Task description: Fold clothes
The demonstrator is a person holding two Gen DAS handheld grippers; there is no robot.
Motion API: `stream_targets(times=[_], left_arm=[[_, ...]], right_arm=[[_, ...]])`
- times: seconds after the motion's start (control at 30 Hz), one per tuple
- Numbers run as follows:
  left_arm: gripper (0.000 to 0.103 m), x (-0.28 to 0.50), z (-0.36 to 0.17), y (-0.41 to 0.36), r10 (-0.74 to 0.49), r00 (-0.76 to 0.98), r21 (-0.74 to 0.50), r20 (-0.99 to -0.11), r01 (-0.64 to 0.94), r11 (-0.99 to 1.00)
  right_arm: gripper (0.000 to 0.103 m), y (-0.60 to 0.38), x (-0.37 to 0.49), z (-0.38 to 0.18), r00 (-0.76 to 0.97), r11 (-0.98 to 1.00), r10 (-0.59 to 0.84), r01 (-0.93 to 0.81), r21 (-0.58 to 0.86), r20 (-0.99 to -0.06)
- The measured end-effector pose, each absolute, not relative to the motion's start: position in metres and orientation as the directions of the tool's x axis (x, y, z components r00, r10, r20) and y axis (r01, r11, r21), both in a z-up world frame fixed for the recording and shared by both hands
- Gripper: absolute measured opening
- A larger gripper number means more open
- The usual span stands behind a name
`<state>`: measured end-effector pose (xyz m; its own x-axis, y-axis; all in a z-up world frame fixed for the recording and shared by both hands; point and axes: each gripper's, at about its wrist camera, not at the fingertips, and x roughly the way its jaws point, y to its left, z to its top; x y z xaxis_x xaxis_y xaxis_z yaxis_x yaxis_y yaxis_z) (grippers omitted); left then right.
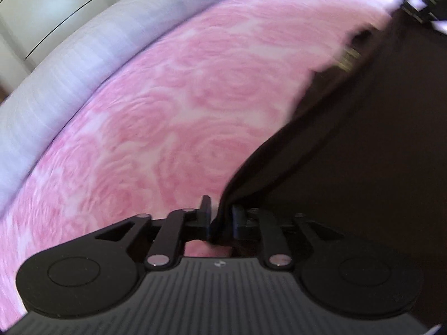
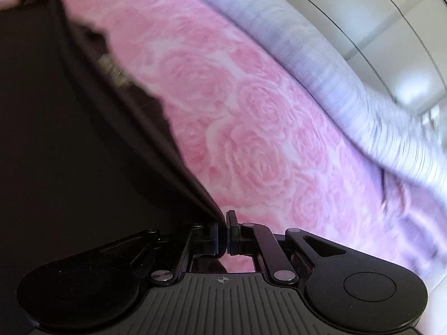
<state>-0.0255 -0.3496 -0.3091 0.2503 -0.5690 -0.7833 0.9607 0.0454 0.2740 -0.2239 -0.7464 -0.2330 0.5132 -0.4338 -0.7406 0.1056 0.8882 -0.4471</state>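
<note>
Left claw [image 1: 220, 220] parted a little, dark garment [image 1: 363, 153] edge running between its fingers [image 1: 206, 212]; pads pressing or not, cannot tell. Right claw [image 2: 226, 233] nearly closed, thin slit showing, garment [image 2: 69, 153] corner touching its left finger [image 2: 215, 237] at the tip; grip unclear. Garment spread over pink rose-print bedspread [image 1: 167, 111], covering the bedspread side nearest both claws. Pale ribbed blanket [image 1: 56, 78] along the bedspread's far edge. Motion blur in both views.
</note>
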Motion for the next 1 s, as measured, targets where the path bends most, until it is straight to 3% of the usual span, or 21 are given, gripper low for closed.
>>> stream_targets(times=[0.2,0.4,0.53,0.67,0.77,0.93,1.0], left_arm=[[0.018,0.009,-0.307,-0.347,-0.564,0.241,0.131,-0.79,0.965,0.228],[0.018,0.003,-0.3,-0.329,-0.575,0.279,0.147,-0.769,0.953,0.265],[0.018,-0.001,-0.291,-0.306,-0.57,0.298,0.163,-0.766,0.947,0.275],[0.018,-0.006,-0.282,-0.284,-0.576,0.309,0.179,-0.757,0.945,0.272],[0.018,-0.013,-0.276,-0.271,-0.587,0.312,0.191,-0.747,0.947,0.26],[0.018,-0.023,-0.282,-0.269,-0.598,0.288,0.201,-0.747,0.957,0.21],[0.018,-0.024,-0.287,-0.274,-0.605,0.266,0.182,-0.751,0.963,0.197]], right_arm=[[0.043,-0.799,-0.234,-0.21,0.564,0.91,-0.307,0.409,-0.064,-0.766],[0.056,-0.807,-0.267,-0.201,0.626,0.831,-0.319,0.546,0.108,-0.712],[0.059,-0.82,-0.3,-0.187,0.701,0.75,-0.287,0.589,0.302,-0.653],[0.059,-0.82,-0.314,-0.168,0.729,0.718,-0.282,0.591,0.367,-0.624],[0.06,-0.828,-0.31,-0.167,0.753,0.679,-0.193,0.565,0.468,-0.629],[0.06,-0.844,-0.293,-0.17,0.657,0.668,-0.226,0.642,0.377,-0.719],[0.06,-0.858,-0.303,-0.175,0.763,0.586,-0.169,0.587,0.56,-0.624]])
